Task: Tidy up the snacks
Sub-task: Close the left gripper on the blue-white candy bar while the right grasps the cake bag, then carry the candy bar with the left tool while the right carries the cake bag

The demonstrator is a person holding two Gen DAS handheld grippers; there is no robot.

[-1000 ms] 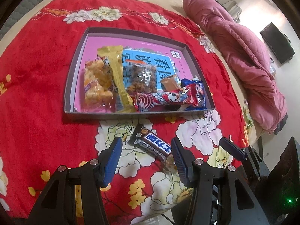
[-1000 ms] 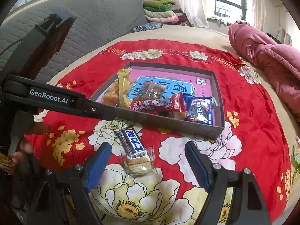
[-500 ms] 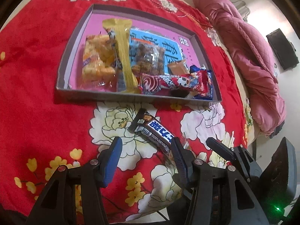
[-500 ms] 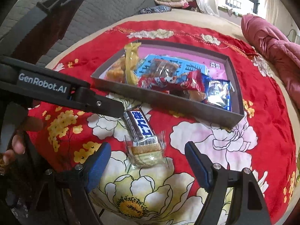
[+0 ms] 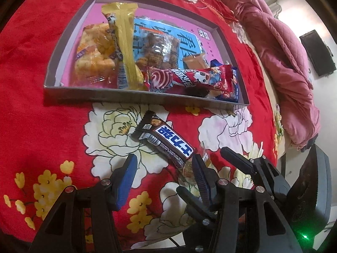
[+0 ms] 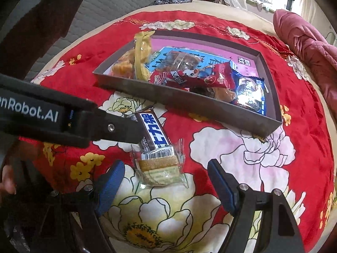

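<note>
1. Bedspread [image 5: 52, 116]: 1, red with white and yellow flowers, covering the bed; everything below lies on it.
2. Quilt [image 5: 280, 63]: 1, pink, bunched along the far right edge of the bed.
3. Tray [image 5: 134, 93]: 1, shallow grey box with a pink floor, flat on the bedspread beyond both grippers.
4. Snacks in the tray, 6 counted with certainty, overlapping one another:
   - 1 clear bag of orange puffs [image 5: 94, 59] at the left
   - 1 long yellow pack [image 5: 126, 48] lying across it
   - 1 clear bag of brown pieces [image 5: 160, 48] in the middle
   - 1 small tan pack [image 5: 194, 61] behind
   - 1 red pack [image 5: 189, 80] along the near wall
   - 1 blue pack [image 6: 250, 94] in the right corner.
5. Left gripper [image 5: 163, 176]: 1, jaws well apart, holding nothing; in its own view the near end of the bar lies between its blue pads without touching them.
6. Right gripper [image 6: 165, 186]: 1, jaws wide, empty; the wafer lies just ahead between its fingertips, untouched.
7. Bar [image 5: 166, 142]: 1, dark brown wrapper with a blue and white label, on the bedspread just outside the tray's near wall, 1 end overlapping the wafer.
8. Wafer [image 6: 159, 168]: 1, pale, in clear wrap, touching the bar, outside the tray.
</note>
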